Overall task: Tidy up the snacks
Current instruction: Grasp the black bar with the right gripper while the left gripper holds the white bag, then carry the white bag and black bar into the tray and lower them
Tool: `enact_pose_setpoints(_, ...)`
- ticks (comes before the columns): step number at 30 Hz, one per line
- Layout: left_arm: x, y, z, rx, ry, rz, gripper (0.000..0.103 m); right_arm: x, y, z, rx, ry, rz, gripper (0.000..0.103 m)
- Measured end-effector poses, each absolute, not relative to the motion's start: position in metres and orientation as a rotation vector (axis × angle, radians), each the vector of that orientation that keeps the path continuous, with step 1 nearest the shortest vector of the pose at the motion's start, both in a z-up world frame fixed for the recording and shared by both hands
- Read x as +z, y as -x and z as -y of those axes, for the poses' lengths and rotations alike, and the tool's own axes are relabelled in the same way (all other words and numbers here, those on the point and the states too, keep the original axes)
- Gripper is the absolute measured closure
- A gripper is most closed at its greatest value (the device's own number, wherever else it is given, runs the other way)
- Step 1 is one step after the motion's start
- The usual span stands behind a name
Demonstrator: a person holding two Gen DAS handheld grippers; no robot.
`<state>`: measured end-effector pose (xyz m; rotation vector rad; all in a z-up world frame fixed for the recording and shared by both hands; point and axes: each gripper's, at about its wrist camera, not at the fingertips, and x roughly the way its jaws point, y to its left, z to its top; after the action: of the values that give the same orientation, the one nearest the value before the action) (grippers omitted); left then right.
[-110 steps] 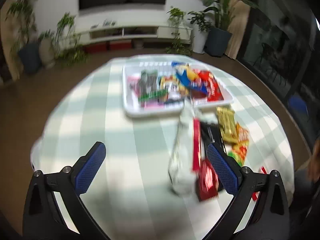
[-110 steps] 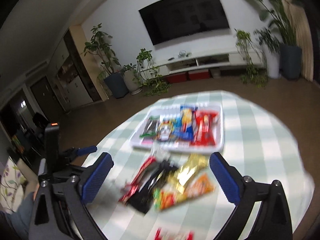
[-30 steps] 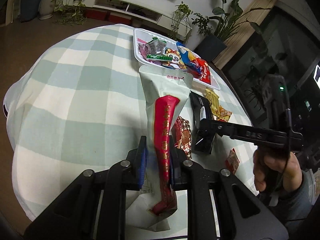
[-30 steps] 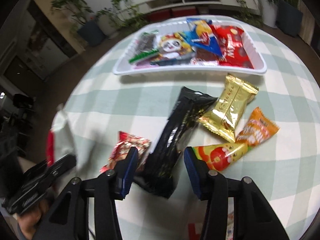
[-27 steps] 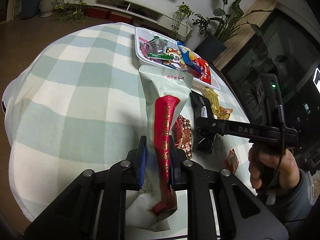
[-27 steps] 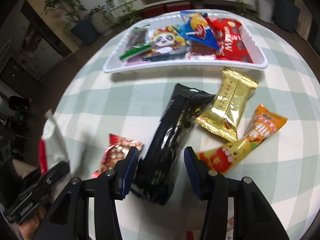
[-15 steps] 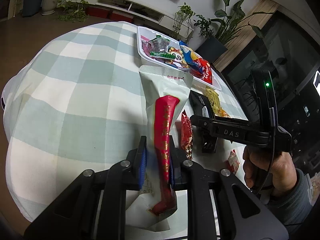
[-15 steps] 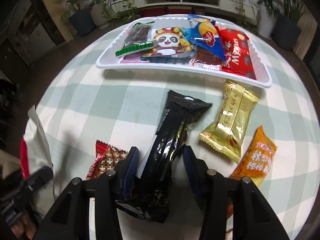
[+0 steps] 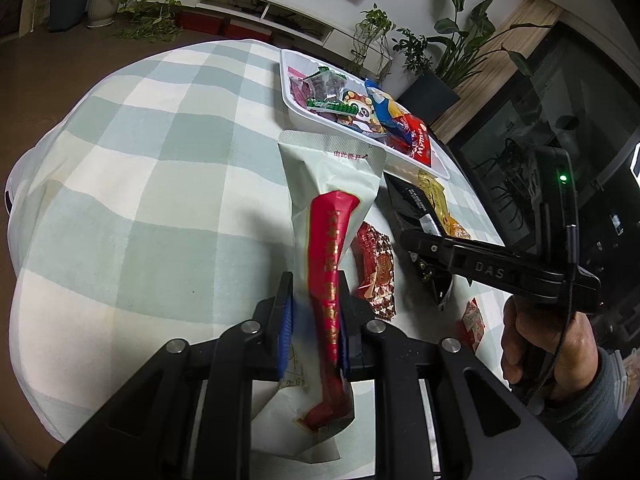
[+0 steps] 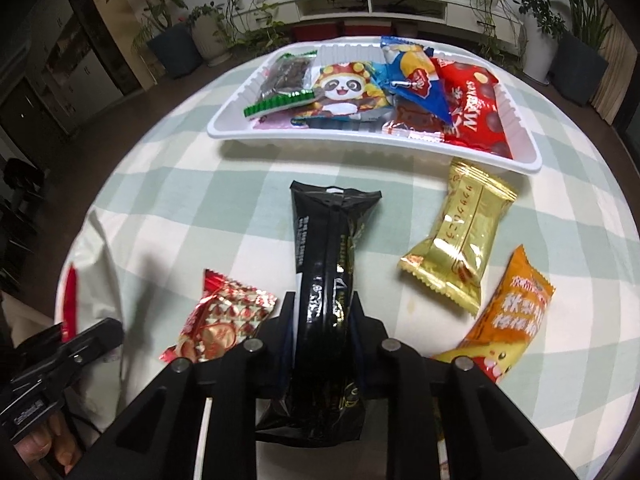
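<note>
My left gripper (image 9: pixel 314 316) is shut on a long white packet with a red stripe (image 9: pixel 330 216) and holds it above the table. My right gripper (image 10: pixel 322 320) is shut on a long black packet (image 10: pixel 326 256) lying on the checked cloth. A white tray (image 10: pixel 532 152) at the far side holds several snacks; it also shows in the left wrist view (image 9: pixel 286 80). Loose on the cloth are a red-and-gold packet (image 10: pixel 222 320), a gold packet (image 10: pixel 464 236) and an orange packet (image 10: pixel 508 320).
The round table has a green-and-white checked cloth (image 9: pixel 152 160). The right gripper's body and the hand holding it (image 9: pixel 532 280) cross the right of the left wrist view. Potted plants (image 10: pixel 172 32) and a low TV shelf (image 10: pixel 372 4) stand beyond the table.
My right gripper has closed from open onto the black packet over the last second. My left gripper still holds the white packet, hardly moved.
</note>
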<state>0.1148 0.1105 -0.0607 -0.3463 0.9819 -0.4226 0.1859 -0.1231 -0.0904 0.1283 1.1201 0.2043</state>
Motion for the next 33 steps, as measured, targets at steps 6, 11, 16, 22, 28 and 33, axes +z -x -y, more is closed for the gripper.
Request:
enact_pose_setpoints(6,-0.061,-0.115,-0.111,-0.422,0.352,-0.981,0.087,-0.075,-0.166,0.133,0.260,-0.246,-1.075,0.079)
enact_pose_setpoints(11,-0.060,-0.117,-0.114,-0.446,0.393,-0.983,0.087,-0.057,-0.152,0.139,0.311,-0.342,-1.032,0.079)
enact_pose_setpoints(16,-0.040,-0.133,-0.115,-0.457,0.400,-0.955,0.087,-0.032,-0.153,0.157,0.345,-0.423,-0.972,0.079)
enact_pose_setpoints(22,0.009,-0.170,-0.106,-0.479,0.336,-0.880,0.087,0.002,-0.172,0.207,0.277,-0.486,-0.883,0.079)
enact_pose_setpoints(28,0.041,-0.218,-0.092,-0.484,0.286,-0.848,0.087,0.031,-0.203,0.240,0.211,-0.460,-0.808,0.079)
enact_pose_setpoints(33,0.050,-0.273,-0.075,-0.478,0.257,-0.869,0.087,0.048,-0.239,0.230,0.239,-0.386,-0.745,0.079)
